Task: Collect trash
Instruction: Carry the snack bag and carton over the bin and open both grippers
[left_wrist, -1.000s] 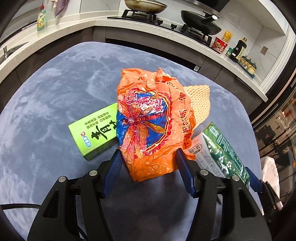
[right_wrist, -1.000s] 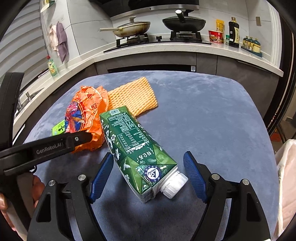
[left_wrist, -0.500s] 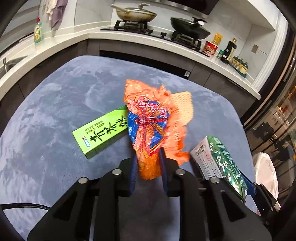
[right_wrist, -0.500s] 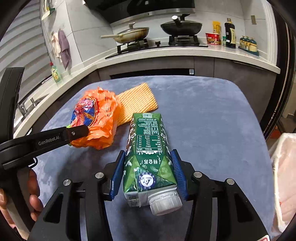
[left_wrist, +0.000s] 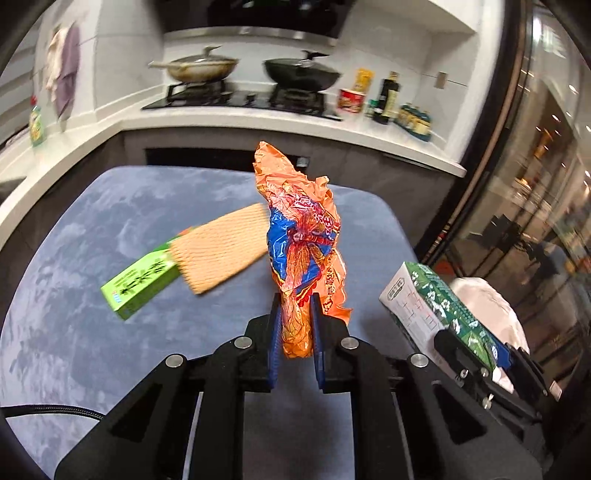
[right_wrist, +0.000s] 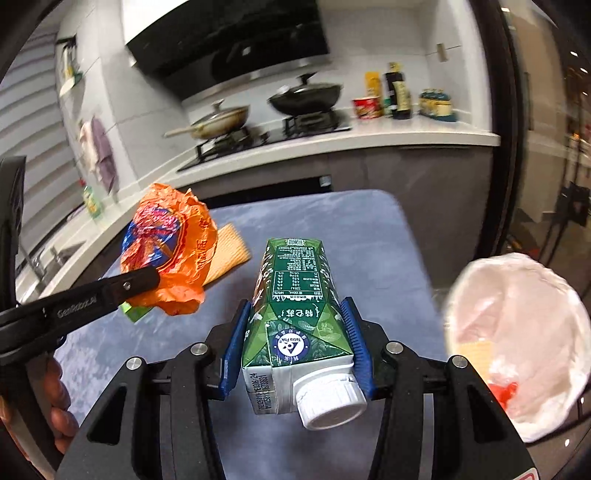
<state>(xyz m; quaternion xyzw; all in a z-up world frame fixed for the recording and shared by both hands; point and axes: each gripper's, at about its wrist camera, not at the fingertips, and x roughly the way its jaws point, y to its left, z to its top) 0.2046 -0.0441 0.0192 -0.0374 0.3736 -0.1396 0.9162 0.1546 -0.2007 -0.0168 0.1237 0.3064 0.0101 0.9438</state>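
My left gripper (left_wrist: 295, 306) is shut on a crumpled orange plastic bag (left_wrist: 301, 236) and holds it up above the blue-grey table (left_wrist: 92, 332). The bag also shows in the right wrist view (right_wrist: 170, 243). My right gripper (right_wrist: 295, 317) is shut on a green drink carton (right_wrist: 295, 306) with a white cap, lifted off the table; the carton also shows in the left wrist view (left_wrist: 439, 314). A light green box (left_wrist: 140, 280) and a tan foam net sleeve (left_wrist: 221, 251) lie on the table.
A bin lined with a white bag (right_wrist: 517, 332) stands off the table's right edge and holds some trash. A kitchen counter (left_wrist: 295, 122) with stove, pans and bottles runs behind the table.
Both grippers closed on their items and lifted them off the table. The orange bag rose, uncovering the foam sleeve and box. The white bin bag came into the right view.
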